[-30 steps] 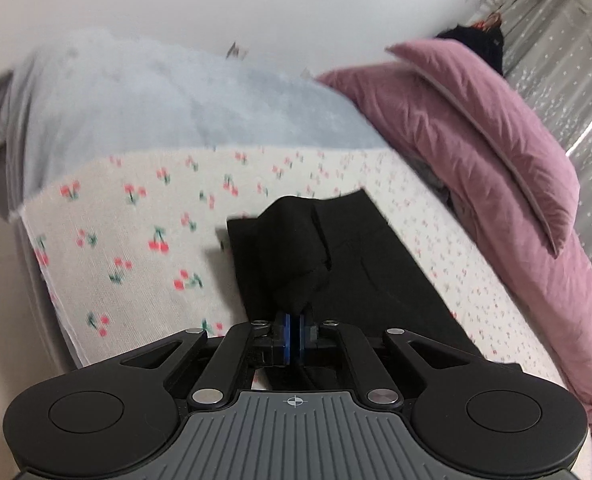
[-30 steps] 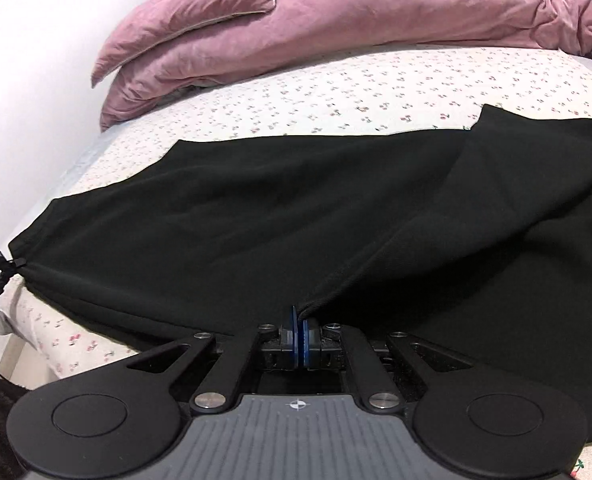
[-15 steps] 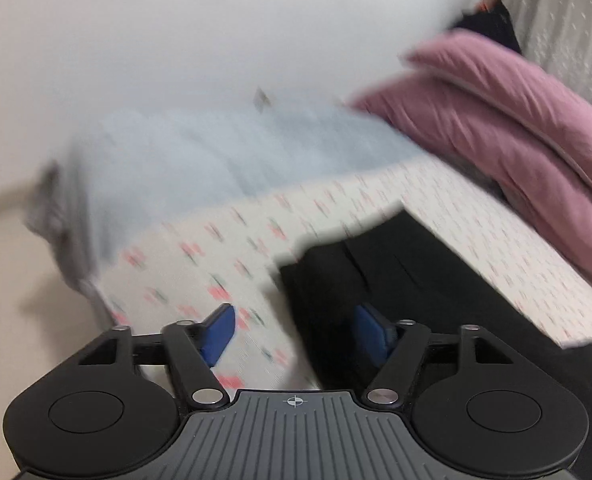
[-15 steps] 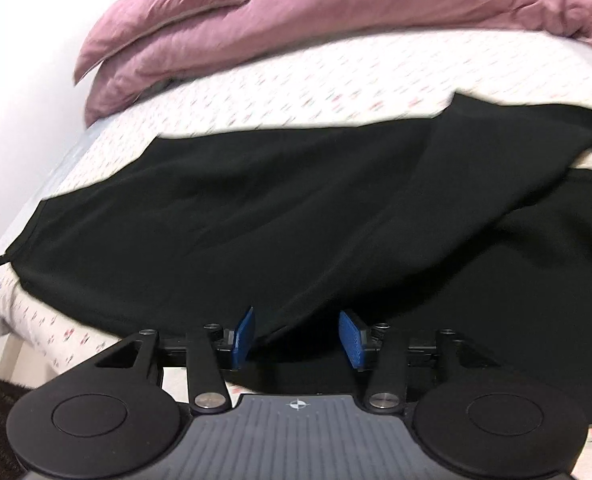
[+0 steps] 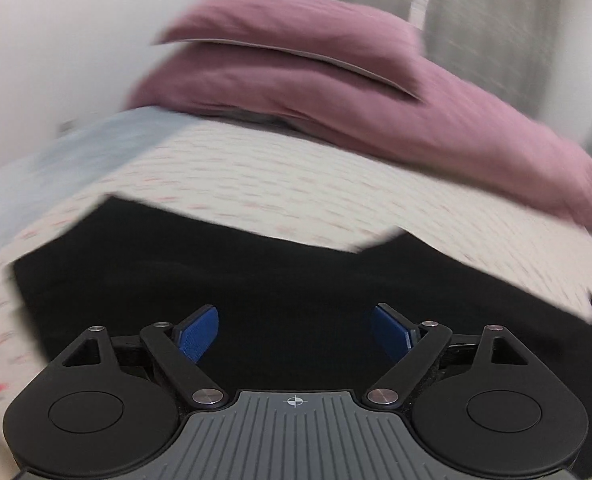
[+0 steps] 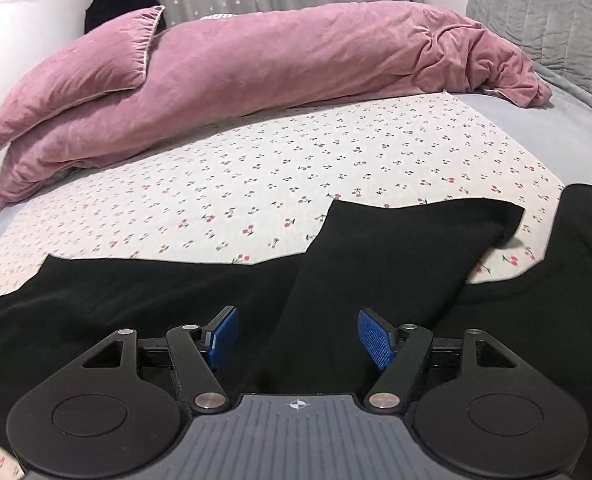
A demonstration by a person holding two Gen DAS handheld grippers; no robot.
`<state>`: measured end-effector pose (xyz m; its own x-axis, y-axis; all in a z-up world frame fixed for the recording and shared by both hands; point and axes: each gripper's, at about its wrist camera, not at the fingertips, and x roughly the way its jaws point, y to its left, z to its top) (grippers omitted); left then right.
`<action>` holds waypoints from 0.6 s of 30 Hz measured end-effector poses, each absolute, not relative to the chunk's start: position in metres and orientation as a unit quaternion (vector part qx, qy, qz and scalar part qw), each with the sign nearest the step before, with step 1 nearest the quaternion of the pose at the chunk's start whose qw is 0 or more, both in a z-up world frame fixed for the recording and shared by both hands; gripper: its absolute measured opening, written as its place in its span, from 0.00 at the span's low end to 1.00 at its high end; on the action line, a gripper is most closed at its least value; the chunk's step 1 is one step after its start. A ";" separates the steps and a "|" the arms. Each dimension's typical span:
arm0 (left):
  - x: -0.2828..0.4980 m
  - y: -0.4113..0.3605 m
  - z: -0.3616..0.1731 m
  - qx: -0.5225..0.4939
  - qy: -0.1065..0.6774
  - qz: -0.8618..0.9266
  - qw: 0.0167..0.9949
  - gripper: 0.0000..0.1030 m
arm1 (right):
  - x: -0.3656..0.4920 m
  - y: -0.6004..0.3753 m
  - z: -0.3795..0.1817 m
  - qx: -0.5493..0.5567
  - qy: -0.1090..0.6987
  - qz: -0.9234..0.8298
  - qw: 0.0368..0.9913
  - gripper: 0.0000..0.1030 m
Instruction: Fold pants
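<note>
Black pants [image 6: 396, 264] lie spread on a bed sheet with a cherry print [image 6: 296, 168]. In the right wrist view one leg is folded over with its end pointing up and right, and more black cloth lies at the far right. My right gripper [image 6: 298, 338] is open and empty just above the cloth. In the blurred left wrist view the pants [image 5: 256, 280] fill the lower middle. My left gripper [image 5: 295, 336] is open and empty over them.
A long pink duvet [image 6: 296, 60] and a pink pillow [image 6: 76, 80] lie along the far side of the bed; both show in the left wrist view [image 5: 316, 92]. A grey quilt [image 6: 556, 20] is at the far right. Curtains hang behind.
Both grippers were shut on the pants' cloth a second ago, then opened and let it go. Both have swung to face the pillows, and the left view is blurred by the motion.
</note>
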<state>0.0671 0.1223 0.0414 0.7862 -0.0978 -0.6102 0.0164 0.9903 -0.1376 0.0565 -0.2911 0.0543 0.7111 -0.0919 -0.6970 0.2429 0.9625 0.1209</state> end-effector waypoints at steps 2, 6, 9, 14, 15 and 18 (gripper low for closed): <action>0.070 0.095 0.039 -0.038 0.335 -0.059 0.940 0.87 | 0.067 -0.290 0.049 0.099 0.372 -0.097 0.918 0.66; 0.073 0.056 0.029 -0.012 0.361 -0.101 0.927 0.87 | 0.083 -0.292 0.044 0.098 0.373 -0.109 0.916 0.66; 0.078 0.040 0.016 -0.003 0.385 -0.111 0.916 0.88 | 0.096 -0.290 0.034 0.089 0.378 -0.121 0.913 0.66; 0.082 0.023 0.005 -0.012 0.417 -0.123 0.900 0.88 | 0.114 -0.292 0.018 0.069 0.391 -0.154 0.905 0.56; 0.083 0.020 0.004 -0.011 0.419 -0.126 0.899 0.88 | 0.118 -0.293 0.014 0.063 0.395 -0.163 0.902 0.51; 0.083 0.014 0.005 -0.013 0.418 -0.131 0.899 0.88 | 0.122 -0.295 0.010 0.048 0.396 -0.189 0.897 0.13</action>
